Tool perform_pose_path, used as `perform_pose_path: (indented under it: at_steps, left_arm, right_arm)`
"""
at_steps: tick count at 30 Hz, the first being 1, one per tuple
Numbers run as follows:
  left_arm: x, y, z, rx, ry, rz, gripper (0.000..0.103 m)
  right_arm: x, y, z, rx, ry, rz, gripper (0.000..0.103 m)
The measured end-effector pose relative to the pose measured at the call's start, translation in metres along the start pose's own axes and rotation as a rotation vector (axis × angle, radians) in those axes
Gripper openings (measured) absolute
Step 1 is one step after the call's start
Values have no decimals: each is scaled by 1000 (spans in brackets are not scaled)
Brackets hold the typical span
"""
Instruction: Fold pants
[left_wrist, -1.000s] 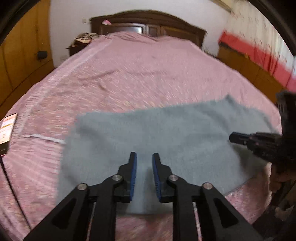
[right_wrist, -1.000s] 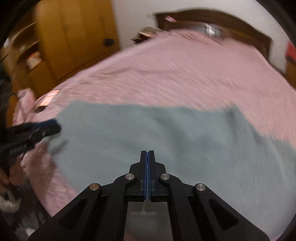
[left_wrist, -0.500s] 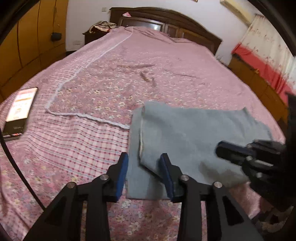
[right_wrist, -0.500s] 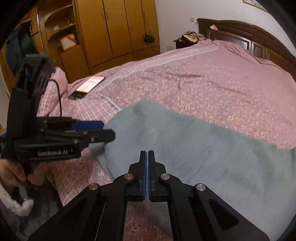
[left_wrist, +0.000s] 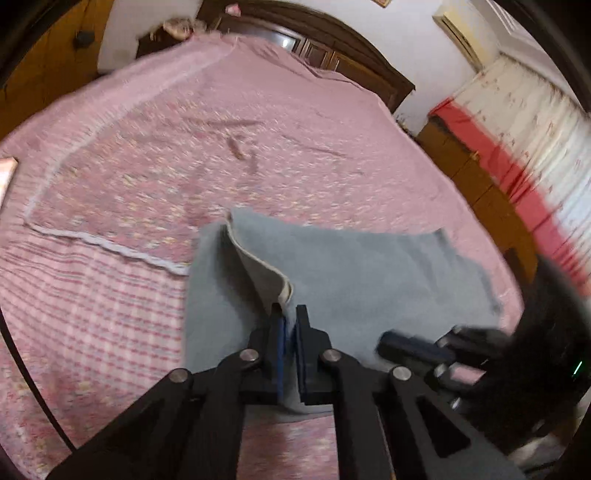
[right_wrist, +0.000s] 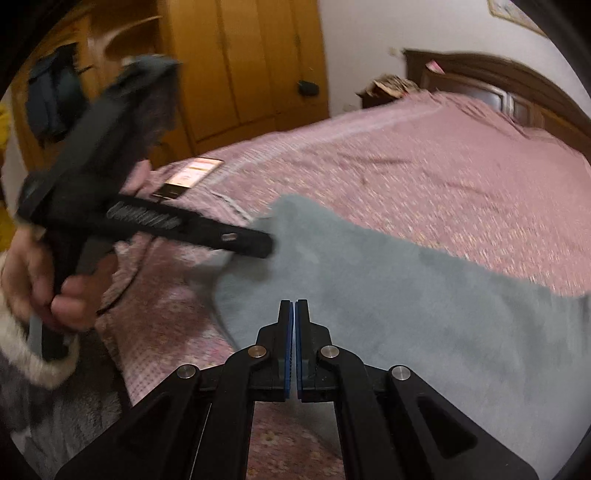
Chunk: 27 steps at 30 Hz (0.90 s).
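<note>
Grey-blue pants (left_wrist: 369, 280) lie folded near the front edge of the pink bed (left_wrist: 166, 147). The upper layer's edge, showing a pale lining, rises to my left gripper (left_wrist: 290, 321). Its jaws are closing and the pads pinch that edge. In the right wrist view the left gripper (right_wrist: 266, 245) touches the left end of the pants (right_wrist: 406, 295), held by a hand (right_wrist: 37, 273). My right gripper (right_wrist: 294, 314) is shut over the cloth's near part, and nothing shows between its pads. From the left wrist it appears as the right gripper (left_wrist: 388, 341) at the lower right.
A phone (right_wrist: 192, 175) with a lit screen lies on the bed left of the pants, and a black cable (left_wrist: 22, 369) runs by the bed edge. A wooden wardrobe (right_wrist: 240, 74) stands on the left, a dark headboard (left_wrist: 332, 40) at the far end.
The left jaws, open around the fold's edge half a second ago, have closed on it and the upper layer has lifted. Both grippers shifted sideways; the right stayed shut.
</note>
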<state>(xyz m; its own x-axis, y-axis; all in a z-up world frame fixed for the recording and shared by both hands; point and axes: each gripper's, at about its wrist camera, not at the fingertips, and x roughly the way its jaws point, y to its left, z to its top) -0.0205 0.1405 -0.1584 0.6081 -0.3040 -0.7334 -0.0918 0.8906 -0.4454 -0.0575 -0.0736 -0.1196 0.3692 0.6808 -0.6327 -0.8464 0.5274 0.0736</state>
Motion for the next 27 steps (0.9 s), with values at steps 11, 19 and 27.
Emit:
perform_pose_path:
  at_steps: [11,19,27]
  left_arm:
    - [23,-21,33,-17,121,-68,12]
    - [30,-27,35,-3,130,-53,12]
    - [0,-11,35,-47,50,-23,17]
  right_arm:
    - [8,28,2,-64,-68,8,19]
    - [30,50,-1,-191,-87,-267,5]
    - [24,31,7,-40,-129,-179,4]
